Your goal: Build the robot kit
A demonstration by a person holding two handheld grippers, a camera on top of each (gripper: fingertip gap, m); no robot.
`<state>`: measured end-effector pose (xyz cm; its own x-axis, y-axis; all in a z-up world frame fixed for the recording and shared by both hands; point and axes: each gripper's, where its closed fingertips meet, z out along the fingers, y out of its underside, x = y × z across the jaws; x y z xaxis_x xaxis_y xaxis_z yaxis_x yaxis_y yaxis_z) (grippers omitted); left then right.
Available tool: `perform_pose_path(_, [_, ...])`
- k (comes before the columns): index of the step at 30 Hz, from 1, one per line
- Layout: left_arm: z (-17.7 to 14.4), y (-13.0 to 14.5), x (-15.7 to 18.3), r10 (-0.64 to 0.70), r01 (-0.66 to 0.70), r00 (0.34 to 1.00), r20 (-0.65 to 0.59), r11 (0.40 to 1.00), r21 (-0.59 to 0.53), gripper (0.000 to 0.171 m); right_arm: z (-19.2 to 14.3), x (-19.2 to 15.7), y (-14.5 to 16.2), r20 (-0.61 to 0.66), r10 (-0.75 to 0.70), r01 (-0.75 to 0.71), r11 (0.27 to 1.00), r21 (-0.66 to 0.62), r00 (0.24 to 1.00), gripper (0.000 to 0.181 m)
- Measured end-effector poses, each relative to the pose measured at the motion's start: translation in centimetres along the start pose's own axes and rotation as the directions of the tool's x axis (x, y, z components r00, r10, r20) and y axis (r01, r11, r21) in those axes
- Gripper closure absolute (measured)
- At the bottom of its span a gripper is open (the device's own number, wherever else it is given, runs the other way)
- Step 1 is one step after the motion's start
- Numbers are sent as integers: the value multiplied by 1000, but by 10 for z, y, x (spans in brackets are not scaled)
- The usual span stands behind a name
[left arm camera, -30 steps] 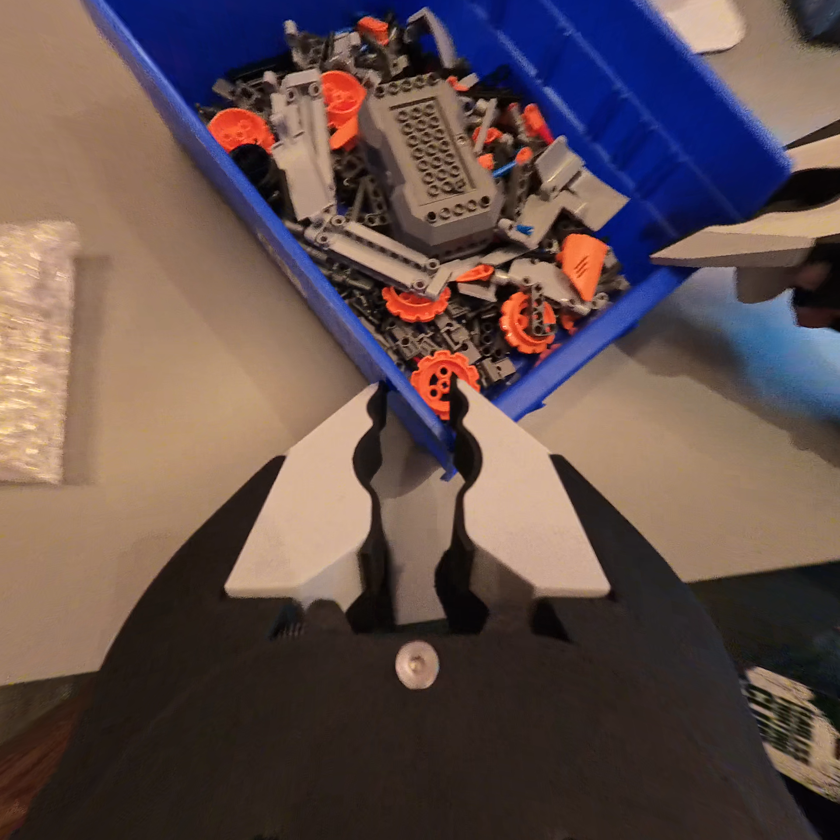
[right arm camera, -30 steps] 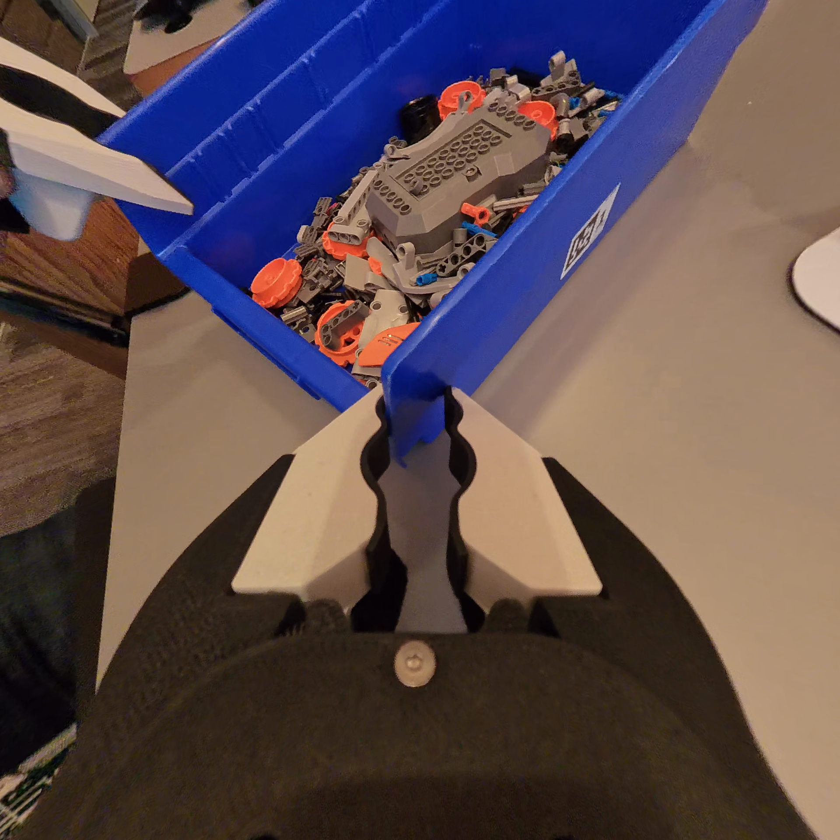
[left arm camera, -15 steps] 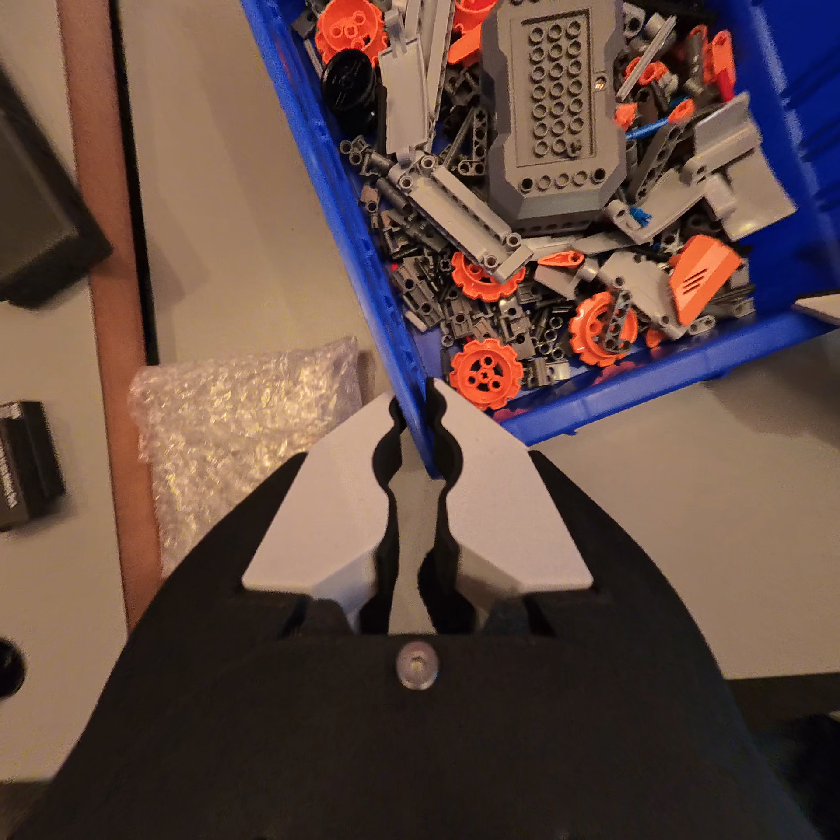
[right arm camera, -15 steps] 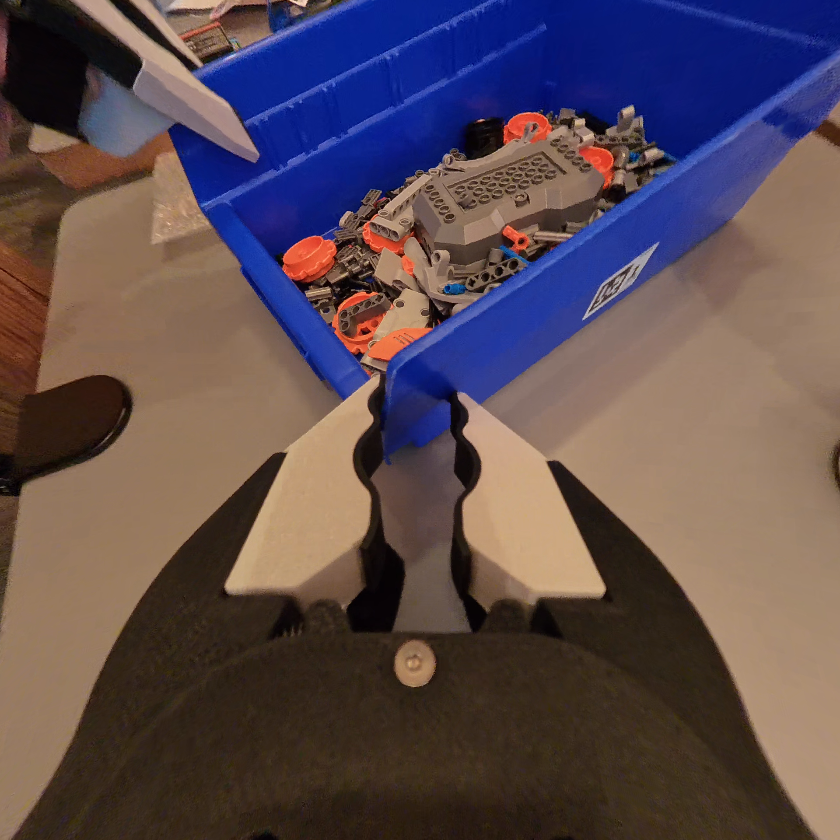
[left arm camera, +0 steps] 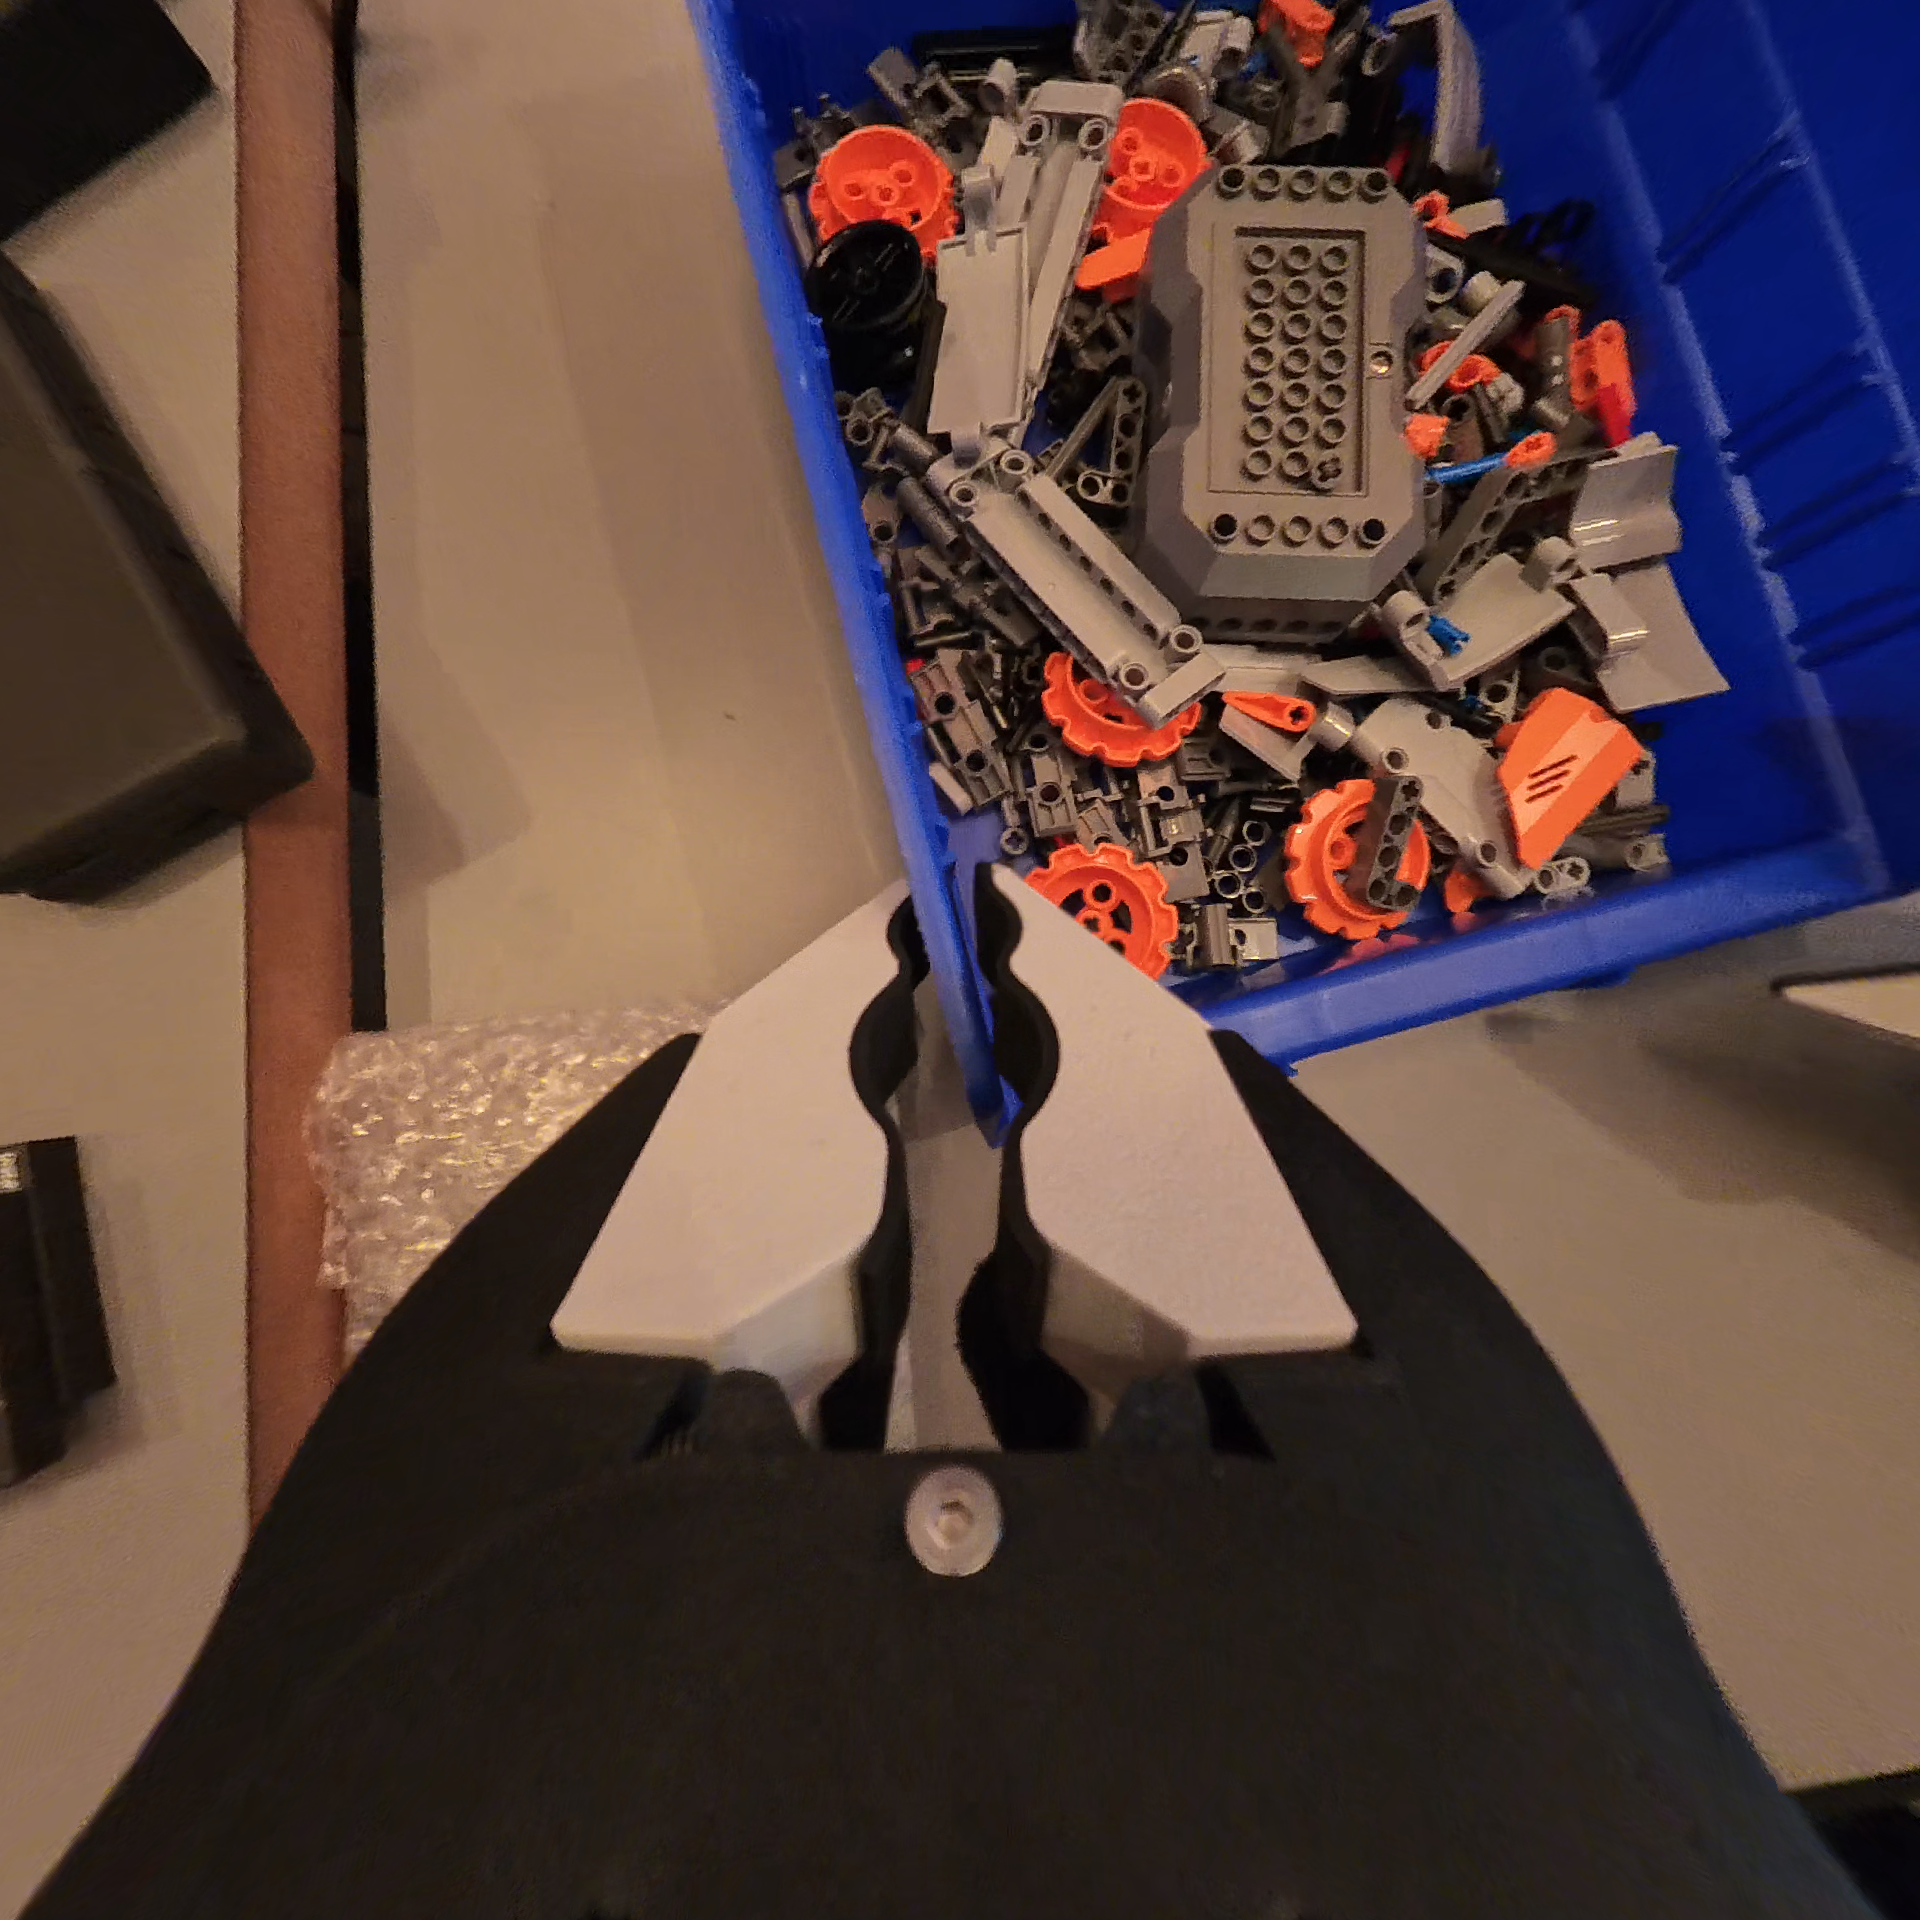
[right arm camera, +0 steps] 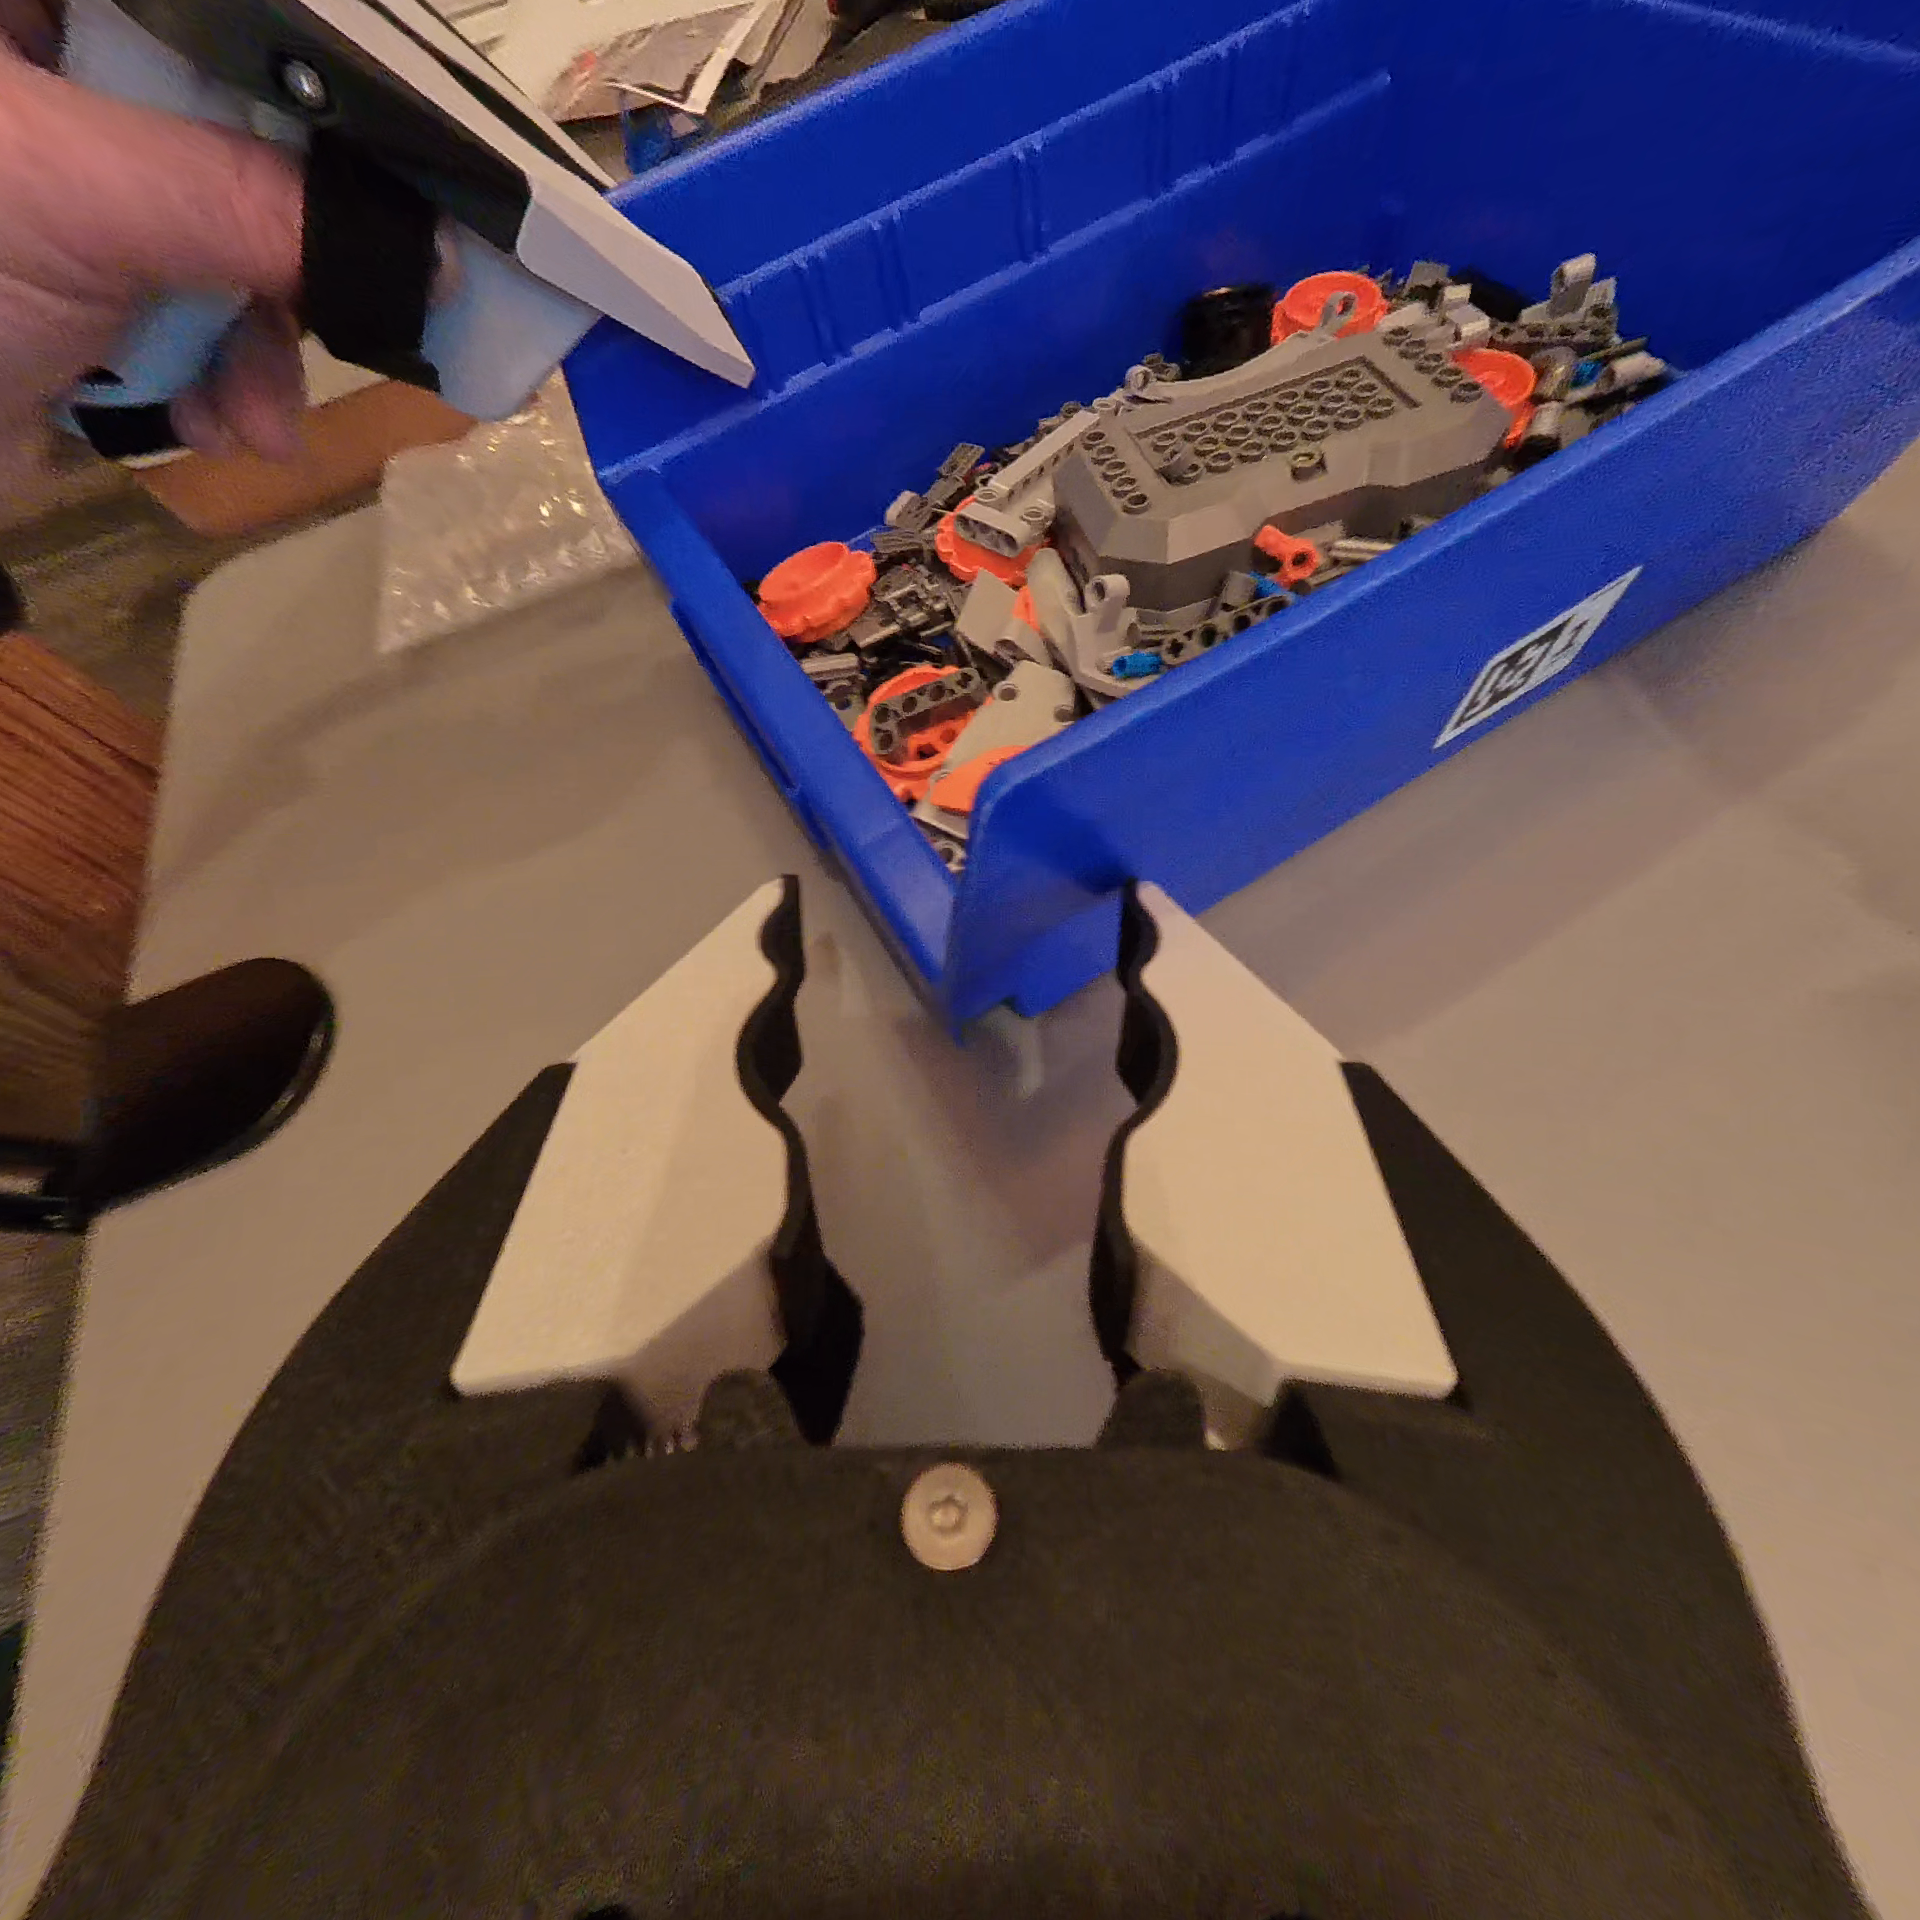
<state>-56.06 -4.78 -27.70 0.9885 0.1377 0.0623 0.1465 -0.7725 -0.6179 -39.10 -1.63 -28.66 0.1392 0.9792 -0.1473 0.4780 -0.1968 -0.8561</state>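
1. Left wrist view: bubble wrap (left arm camera: 488, 1091) flat on the desk (left arm camera: 623, 520) at far left; left tongs (left arm camera: 948, 891) clamped narrow on the corner wall of the blue bin (left arm camera: 1455, 977), likely to steady or shift it.
2. Inside, toward the right: grey studded block (left arm camera: 1288, 395) atop loose bricks and orange wheels (left arm camera: 1107, 914).
3. Right wrist view: right tongs (right arm camera: 961, 904) spread wide, straddling the bin's near corner without gripping.
4. Half a second ago: right tongs pinched that corner; now let go.
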Motion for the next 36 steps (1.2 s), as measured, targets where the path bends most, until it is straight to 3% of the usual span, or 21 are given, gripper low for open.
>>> perform_pose_path(2, [1, -3, -8, 20, -20, 999, 32, 1000, -4, 169, 7, 0, 2, -18, -37, 36, 999, -21, 999, 135])
perform_pose_path(13, [-3, 0, -38, 19, -19, 1000, 23, 1000, -18, 170, 22, -38, 0, 44, -114, 116, 992, -43, 993, 143])
perform_pose_path(17, [-7, 5, -47, -5, 5, 1000, 10, 1000, -20, 170, 27, -56, 6, 74, -181, 185, 981, -63, 981, 156])
perform_pose_path(20, [-8, 6, -45, 17, -17, 1000, -12, 1000, -18, 170, 29, -54, 11, 140, -94, 105, 992, -72, 986, 155])
perform_pose_path(25, [-48, -1, -32, 12, -6, 997, -79, 997, 74, 143, 3, -42, 0, 154, -66, 67, 998, -1, 986, 145])
perform_pose_path(29, [-66, 46, -38, 46, -41, 998, 42, 994, -100, 119, -8, -28, 14, 139, -85, 88, 996, -17, 987, 145])
perform_pose_path(32, [-49, 90, -45, 7, 16, 996, 88, 967, -256, 94, -10, -22, 25, 131, -97, 103, 994, -40, 987, 141])
perform_pose_path(34, [-35, 106, -51, 31, 12, 991, 133, 950, -313, 107, -12, -20, 27, 125, -105, 111, 993, -42, 987, 142])
perform_pose_path(36, [-23, 117, -55, 17, 36, 988, 154, 942, -332, 138, -14, -20, 25, 126, -104, 108, 994, -29, 987, 143])
